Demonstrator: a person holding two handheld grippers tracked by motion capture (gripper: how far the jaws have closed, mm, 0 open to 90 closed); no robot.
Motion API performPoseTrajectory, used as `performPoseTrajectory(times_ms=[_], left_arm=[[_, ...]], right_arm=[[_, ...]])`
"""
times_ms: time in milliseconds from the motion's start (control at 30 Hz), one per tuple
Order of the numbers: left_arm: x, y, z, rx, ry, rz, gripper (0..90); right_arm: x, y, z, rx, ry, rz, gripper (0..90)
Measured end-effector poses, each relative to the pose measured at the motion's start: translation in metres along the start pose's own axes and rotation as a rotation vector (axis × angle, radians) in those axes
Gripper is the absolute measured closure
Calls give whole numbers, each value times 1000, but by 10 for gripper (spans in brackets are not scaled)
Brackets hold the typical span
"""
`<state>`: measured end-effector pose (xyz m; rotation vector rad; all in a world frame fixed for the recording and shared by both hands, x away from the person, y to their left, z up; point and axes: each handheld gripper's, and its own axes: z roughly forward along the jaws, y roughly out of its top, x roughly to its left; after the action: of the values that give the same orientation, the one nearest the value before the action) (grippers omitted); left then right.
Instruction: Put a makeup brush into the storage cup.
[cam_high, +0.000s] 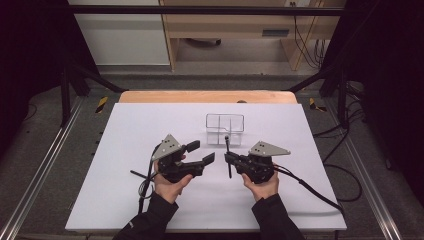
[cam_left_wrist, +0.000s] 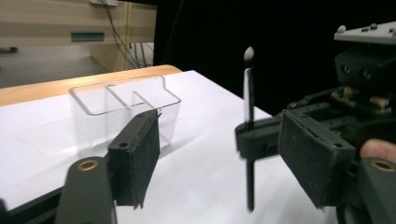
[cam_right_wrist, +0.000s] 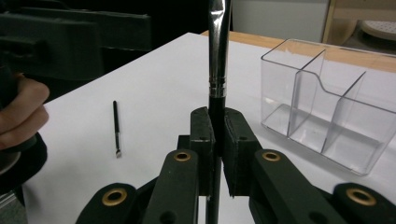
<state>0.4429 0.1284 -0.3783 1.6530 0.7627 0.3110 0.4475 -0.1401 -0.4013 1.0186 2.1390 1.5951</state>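
My right gripper (cam_high: 229, 158) (cam_right_wrist: 215, 135) is shut on a slim black makeup brush (cam_high: 227, 145) (cam_right_wrist: 217, 70) with a silver ferrule. The brush stands upright, its pale tip (cam_left_wrist: 249, 53) pointing up. A short way left of it, my left gripper (cam_high: 201, 152) (cam_left_wrist: 224, 163) is open, nothing between its pads (cam_left_wrist: 137, 156); the brush (cam_left_wrist: 249, 116) and the right gripper's jaws show just beyond the gap. A clear plastic organizer (cam_high: 225, 128) (cam_left_wrist: 126, 105) (cam_right_wrist: 327, 102) with several compartments stands just behind the two grippers. A second small black brush (cam_high: 137, 174) (cam_right_wrist: 116, 128) lies on the table left of the left hand.
The white table top (cam_high: 150, 125) ends at a wooden edge (cam_high: 207, 96) at the back. Black frame posts (cam_high: 65, 75) stand at both back corners, and cables (cam_high: 320, 192) trail from the grippers across the table.
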Motion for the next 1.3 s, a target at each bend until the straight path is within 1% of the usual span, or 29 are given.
performPoseTrajectory(times_ms=[133,233,267,333,433,533,633,700,733,767,833,900,1000,1200,1300], left_arm=[[8,-2,-14,14,30,17,221],[14,-5,-23,29,40,18,190],[14,-5,-23,29,40,18,177],[20,-8,-31,45,53,22,152],[25,-12,-39,55,73,31,130],[29,-15,-46,59,97,31,107],[34,-20,-54,67,114,29,95],[38,-23,-59,74,125,37,93],[38,-23,-59,74,125,37,92],[42,-26,-63,77,139,33,92],[46,-29,-65,84,151,22,91],[50,-32,-67,95,164,24,85],[55,-35,-72,108,187,27,83],[61,-38,-81,109,207,25,78],[63,-40,-84,123,214,33,75]], right_arm=[[-4,4,-1,-20,-9,14,842],[-7,7,-2,-31,-19,16,842],[-8,8,-2,-35,-23,18,842],[-10,10,-3,-41,-28,22,842],[-12,12,-4,-50,-37,23,842],[-14,14,-5,-59,-51,21,842],[-16,16,-6,-69,-58,24,842],[-17,17,-6,-75,-63,26,841],[-18,18,-6,-77,-64,26,842],[-18,18,-6,-80,-66,27,842],[-20,20,-5,-85,-70,31,842],[-22,22,-4,-93,-72,37,842],[-24,26,-3,-98,-87,34,841],[-28,36,-1,-120,-112,35,841],[-31,42,1,-133,-115,41,841]])
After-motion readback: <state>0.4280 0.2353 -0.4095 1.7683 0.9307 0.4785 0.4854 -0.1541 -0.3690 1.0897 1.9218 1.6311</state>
